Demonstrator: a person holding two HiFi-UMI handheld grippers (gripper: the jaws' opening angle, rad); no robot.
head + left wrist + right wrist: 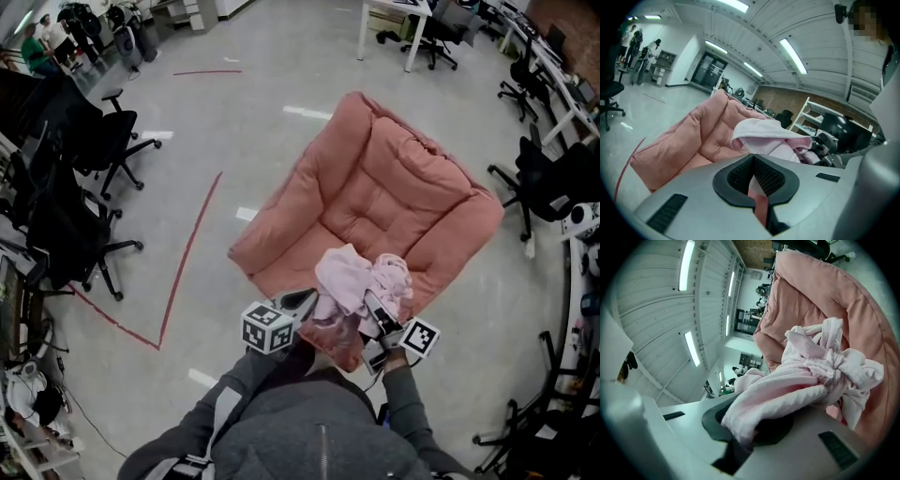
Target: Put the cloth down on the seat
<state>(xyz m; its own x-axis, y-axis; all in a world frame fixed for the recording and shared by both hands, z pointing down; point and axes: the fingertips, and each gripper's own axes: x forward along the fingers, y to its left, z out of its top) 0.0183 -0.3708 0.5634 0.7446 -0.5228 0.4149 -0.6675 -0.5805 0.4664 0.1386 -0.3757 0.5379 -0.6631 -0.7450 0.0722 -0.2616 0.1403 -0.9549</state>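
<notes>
A pale pink cloth (354,281) hangs bunched between my two grippers, just above the front edge of the pink padded seat (394,192). My left gripper (307,302) is shut on the cloth's left part, a strip of cloth (757,199) pinched between its dark pads. My right gripper (377,314) is shut on the cloth's right part, where the cloth (806,376) spills out over its jaws and hides the pads. In the right gripper view the seat (820,291) fills the space behind the cloth.
Black office chairs (89,150) stand to the left, more chairs (539,178) and white desks (394,19) to the right and at the back. Red tape lines (187,253) mark the grey floor. People (37,47) stand at the far left.
</notes>
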